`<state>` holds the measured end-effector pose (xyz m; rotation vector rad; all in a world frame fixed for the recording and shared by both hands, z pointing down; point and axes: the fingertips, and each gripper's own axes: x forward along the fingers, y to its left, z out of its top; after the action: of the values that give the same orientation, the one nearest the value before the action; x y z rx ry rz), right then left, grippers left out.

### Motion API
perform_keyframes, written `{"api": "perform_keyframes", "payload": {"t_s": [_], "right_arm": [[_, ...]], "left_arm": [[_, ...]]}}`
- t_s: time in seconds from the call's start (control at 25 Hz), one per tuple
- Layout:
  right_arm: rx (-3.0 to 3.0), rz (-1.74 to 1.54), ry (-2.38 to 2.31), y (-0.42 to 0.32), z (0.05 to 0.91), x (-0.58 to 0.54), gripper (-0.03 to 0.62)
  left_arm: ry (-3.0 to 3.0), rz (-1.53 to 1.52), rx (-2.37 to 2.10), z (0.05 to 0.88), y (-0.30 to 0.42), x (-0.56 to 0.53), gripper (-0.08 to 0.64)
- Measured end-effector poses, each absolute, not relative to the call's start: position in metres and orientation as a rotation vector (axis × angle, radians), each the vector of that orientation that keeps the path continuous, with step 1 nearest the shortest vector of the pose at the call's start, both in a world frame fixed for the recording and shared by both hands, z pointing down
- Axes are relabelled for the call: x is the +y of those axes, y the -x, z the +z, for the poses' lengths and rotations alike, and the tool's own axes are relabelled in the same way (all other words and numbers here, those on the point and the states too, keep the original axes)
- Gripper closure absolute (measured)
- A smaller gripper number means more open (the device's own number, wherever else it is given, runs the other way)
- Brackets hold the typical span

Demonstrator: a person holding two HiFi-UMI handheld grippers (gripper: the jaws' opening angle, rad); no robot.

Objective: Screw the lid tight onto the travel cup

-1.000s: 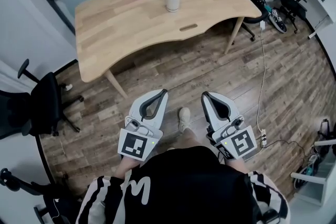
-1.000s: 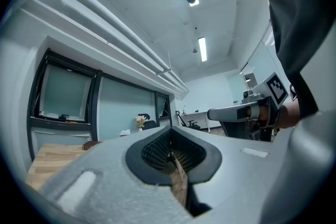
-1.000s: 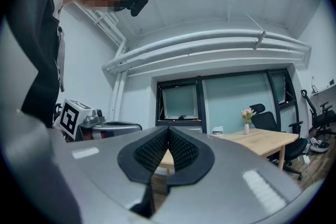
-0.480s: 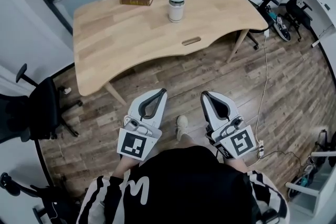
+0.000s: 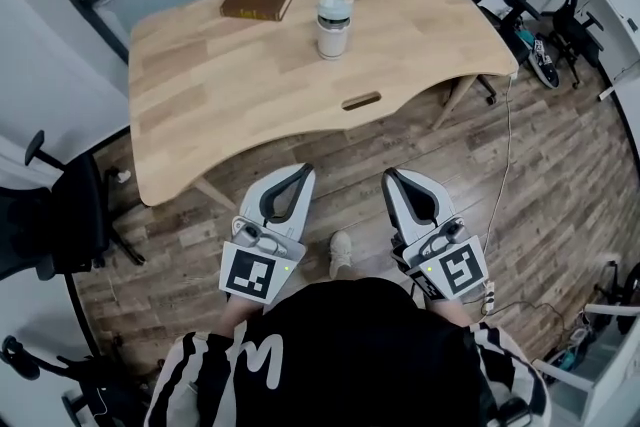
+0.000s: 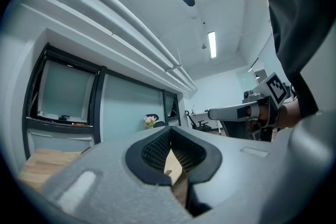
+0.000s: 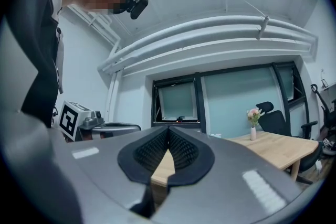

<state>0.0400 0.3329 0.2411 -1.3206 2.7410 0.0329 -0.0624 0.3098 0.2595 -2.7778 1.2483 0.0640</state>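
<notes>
Wooden table in the head view carries the travel cup, upright near a brown book (lid on top), well apart from the left gripper and right gripper. Left gripper view: jaws clenched, empty. Right gripper view: likewise clenched

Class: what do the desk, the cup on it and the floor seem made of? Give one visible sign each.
Pale curved desk: light wood, matt; visible grain.
White cylindrical travel cup: smooth plastic or coated metal; cannot tell.
Brown plank floor: wood or laminate; board seams, mixed tones.
</notes>
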Motion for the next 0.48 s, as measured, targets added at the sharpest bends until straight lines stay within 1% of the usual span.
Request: {"api": "perform_keyframes", "payload": {"t_s": [0.48], "right_arm": [[2.760, 0.029, 1.293, -0.079, 0.246, 0.266, 0.591]], "left_arm": [[2.762, 0.055, 1.273, 0.259, 0.027, 0.247, 0.558]]}}
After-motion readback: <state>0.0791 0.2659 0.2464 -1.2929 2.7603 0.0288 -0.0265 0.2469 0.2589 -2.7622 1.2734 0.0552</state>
